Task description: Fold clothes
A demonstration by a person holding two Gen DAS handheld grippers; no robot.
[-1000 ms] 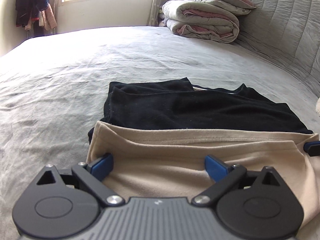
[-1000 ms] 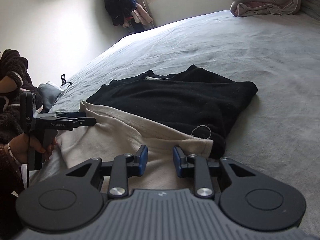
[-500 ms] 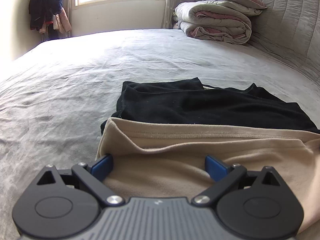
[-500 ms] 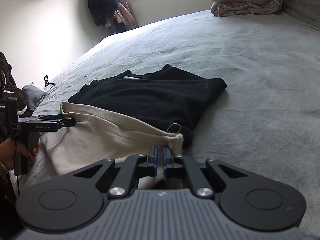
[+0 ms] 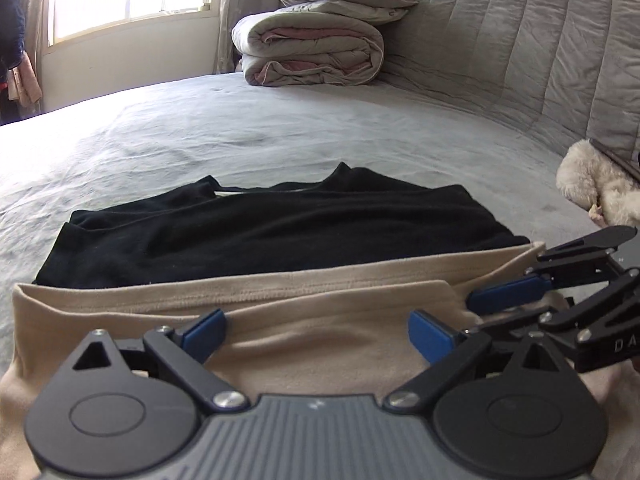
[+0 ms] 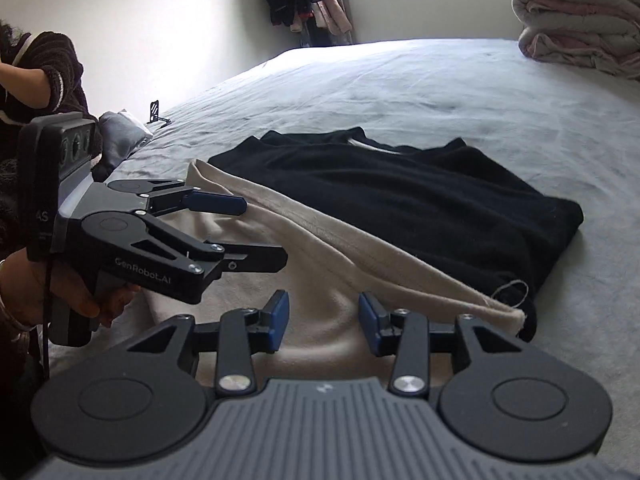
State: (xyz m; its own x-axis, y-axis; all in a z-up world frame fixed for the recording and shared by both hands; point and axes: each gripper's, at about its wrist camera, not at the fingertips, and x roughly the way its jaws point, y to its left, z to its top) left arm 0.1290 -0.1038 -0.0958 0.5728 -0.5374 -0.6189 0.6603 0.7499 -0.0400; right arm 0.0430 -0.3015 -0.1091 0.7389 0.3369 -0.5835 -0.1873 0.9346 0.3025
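On a grey bed (image 6: 420,92), a beige garment (image 6: 320,280) lies half over a black top (image 6: 420,200), and two hand-held grippers work its near side.

At the left of the right-wrist view, a hand (image 6: 60,296) carries the left gripper (image 6: 256,232). Its jaws stand wide apart with beige cloth lying below them and nothing pinched. In its own view the left gripper (image 5: 316,328) shows both blue pads clear of the fabric, which lies slack in the gap.

At lower centre of the right-wrist view, the right gripper (image 6: 322,318) has just been opening. Its pads now stand partly apart, with a low ridge of beige cloth between them but not pressed. It grips nothing. The same right gripper (image 5: 516,304) reaches in from the right edge of the left-wrist view, over the right end of the beige hem (image 5: 280,292).

The step in hand appears to be taking fresh hold of the beige garment for the next fold. To do it well, each gripper would best close on both layers close to the hem, one towards each end, so the edge lifts evenly. The black top underneath should stay out of the pinch. A loose thread loop (image 6: 510,292) at the beige corner, right of centre, could snag.
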